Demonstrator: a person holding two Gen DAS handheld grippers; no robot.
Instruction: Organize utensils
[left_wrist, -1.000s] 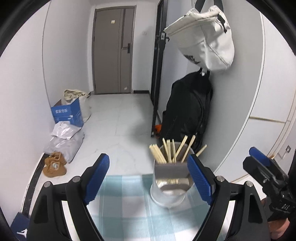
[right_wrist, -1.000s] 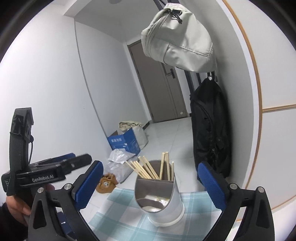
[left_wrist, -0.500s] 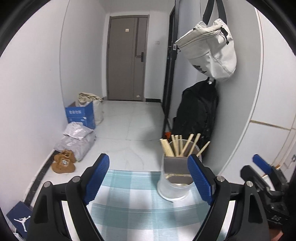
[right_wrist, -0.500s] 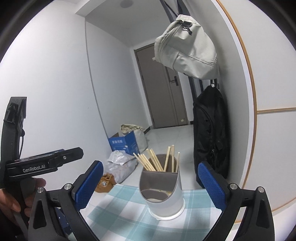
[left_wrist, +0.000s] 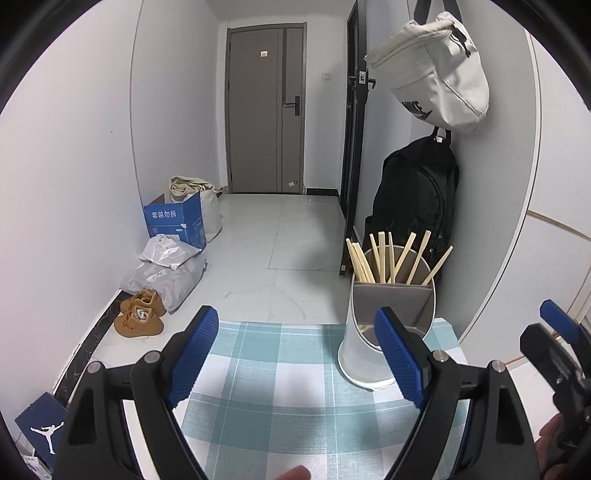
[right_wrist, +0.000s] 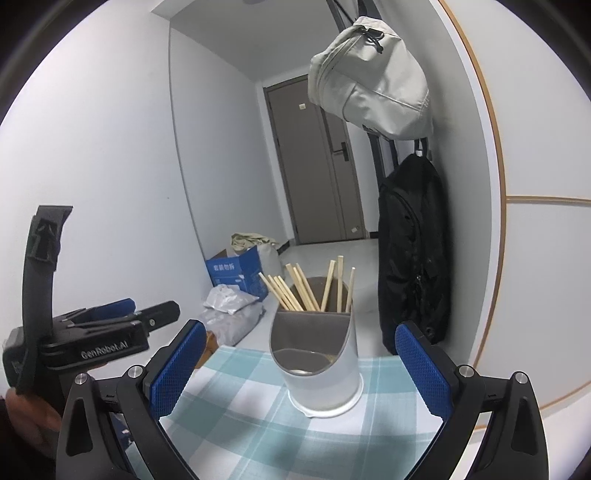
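Standing upright on checked cloth (right_wrist: 236, 417): white holder (right_wrist: 321, 373), chopsticks (right_wrist: 295, 291) bunched in rear compartment, front compartment apparently empty. Left gripper (left_wrist: 295, 362) hovers left of holder, jaws wide apart, holding nothing. Right gripper (right_wrist: 299, 369) faces holder, jaws spread wide either side of it, not touching, holding nothing. No loose utensils seen near holder. Judgement: fits sorting finished, or pause before more utensils come; next move unsettled.
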